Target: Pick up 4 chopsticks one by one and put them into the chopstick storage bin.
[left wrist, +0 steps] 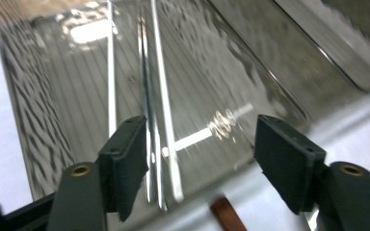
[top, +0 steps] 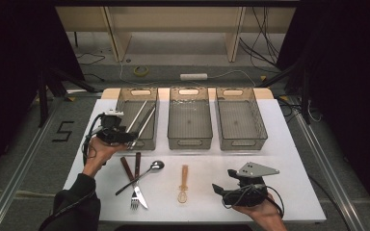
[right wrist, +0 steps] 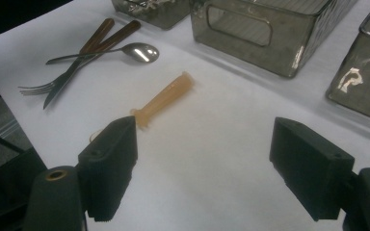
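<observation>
I read a black "5" [top: 63,131] on the floor left of the leftmost smoky clear plastic bin [top: 123,103]. My left gripper [top: 131,138] hangs over that bin's near rim, jaws wide, gripping nothing; slim metal rods [left wrist: 160,106] lie inside, touching no pad. My right gripper [right wrist: 202,159], well right of the bin, gapes empty over bare white table [right wrist: 212,125].

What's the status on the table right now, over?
Left claw open over left bin, metal chopsticks lying inside. Right claw open, empty, near tan spoon. Nothing in the way.
</observation>
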